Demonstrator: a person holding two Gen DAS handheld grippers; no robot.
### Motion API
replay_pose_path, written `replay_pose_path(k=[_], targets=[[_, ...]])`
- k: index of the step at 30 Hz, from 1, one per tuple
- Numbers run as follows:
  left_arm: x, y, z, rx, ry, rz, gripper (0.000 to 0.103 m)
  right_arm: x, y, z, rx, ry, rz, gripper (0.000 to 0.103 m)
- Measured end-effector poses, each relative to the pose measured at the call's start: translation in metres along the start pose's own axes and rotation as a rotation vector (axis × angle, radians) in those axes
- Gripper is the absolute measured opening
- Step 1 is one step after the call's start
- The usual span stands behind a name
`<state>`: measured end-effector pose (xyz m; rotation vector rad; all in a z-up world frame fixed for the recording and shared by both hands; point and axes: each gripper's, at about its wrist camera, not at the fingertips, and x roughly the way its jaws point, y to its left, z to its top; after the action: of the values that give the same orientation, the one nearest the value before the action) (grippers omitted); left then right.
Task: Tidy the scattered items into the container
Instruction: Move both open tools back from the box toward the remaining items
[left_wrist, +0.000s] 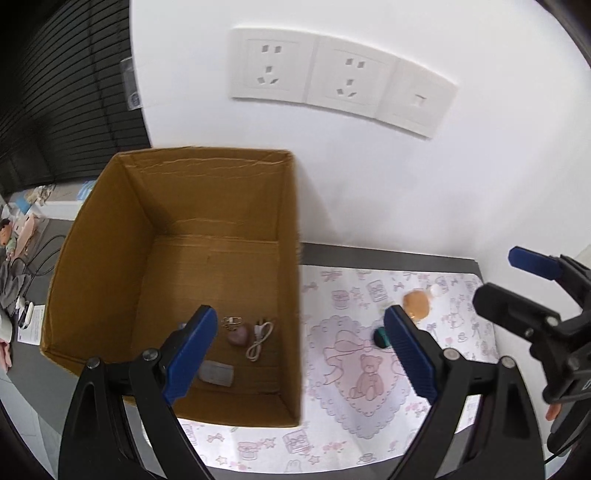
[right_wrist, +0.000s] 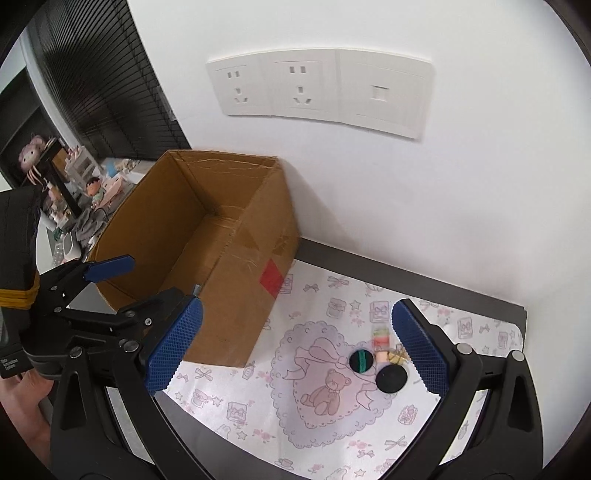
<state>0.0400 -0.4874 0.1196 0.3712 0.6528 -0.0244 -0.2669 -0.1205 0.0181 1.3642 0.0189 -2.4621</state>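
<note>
On my patterned mat (right_wrist: 332, 435), round black-and-green item (right_wrist: 361, 360) and black disc (right_wrist: 391, 377) between my open, empty right tongs (right_wrist: 297, 343), cardboard box (left_wrist: 110, 240) under my open left tongs (left_wrist: 299, 350).

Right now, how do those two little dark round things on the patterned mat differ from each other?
The striped disc has a green band across its black face; the plain disc is solid black. The striped disc looks slightly smaller and lies nearer the cardboard box, while the plain disc lies closer to the right gripper. Both are round, dark, and lie loose on the mat, outside the box.
</note>
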Motion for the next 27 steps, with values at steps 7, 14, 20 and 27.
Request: replay_pose_path(k=[7, 14, 20, 27], targets=[[0.000, -0.036, 0.005, 0.006, -0.011, -0.021, 0.091, -0.018, -0.026, -0.011, 0.030, -0.019, -0.032, 0.103], [0.001, -0.060, 0.009, 0.002, -0.012, 0.004, 0.091, -0.035, -0.053, -0.019, 0.084, -0.043, -0.055, 0.103], [0.007, -0.079, 0.009, -0.007, -0.002, 0.031, 0.091, -0.043, -0.077, -0.027, 0.136, -0.045, -0.108, 0.103], [0.016, -0.097, 0.006, -0.018, 0.012, 0.047, 0.091, -0.051, -0.107, -0.040, 0.202, -0.047, -0.114, 0.103]])
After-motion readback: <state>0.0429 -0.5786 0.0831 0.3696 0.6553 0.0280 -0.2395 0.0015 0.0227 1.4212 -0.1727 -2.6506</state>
